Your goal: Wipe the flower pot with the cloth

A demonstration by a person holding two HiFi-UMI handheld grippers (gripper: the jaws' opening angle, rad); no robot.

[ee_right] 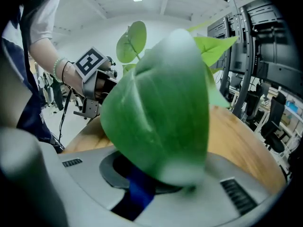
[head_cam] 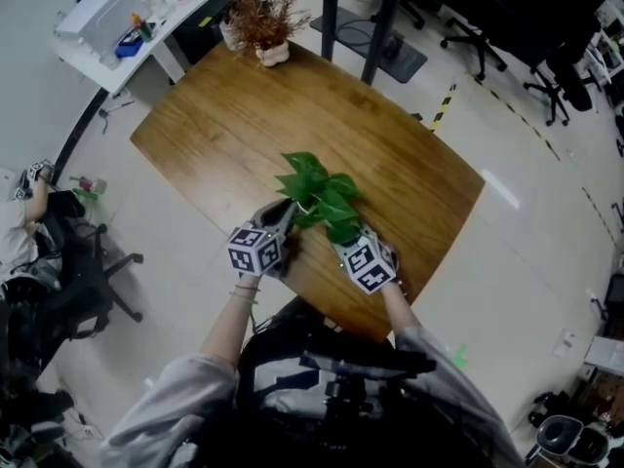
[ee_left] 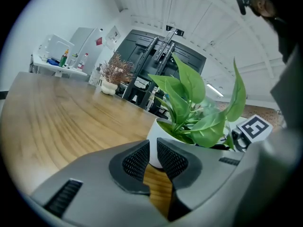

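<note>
A leafy green plant (head_cam: 320, 199) stands near the front edge of the wooden table (head_cam: 244, 125); in the head view its leaves hide the pot. The left gripper view shows the white flower pot (ee_left: 158, 138) just beyond my left gripper (ee_left: 152, 156). Its jaws are all but shut, with a thin slit and nothing between them. My right gripper (ee_right: 142, 183) is at the plant's right side, shut on a blue cloth (ee_right: 137, 193). A big leaf (ee_right: 158, 112) lies across its jaws and hides the pot. The two grippers, left (head_cam: 283, 214) and right (head_cam: 353, 240), flank the plant.
A dried reddish plant in a small white pot (head_cam: 265, 29) stands at the table's far corner. A white side table (head_cam: 127, 18) with bottles is at the back left. A black chair (head_cam: 93, 271) and a seated person (head_cam: 18, 224) are on the left.
</note>
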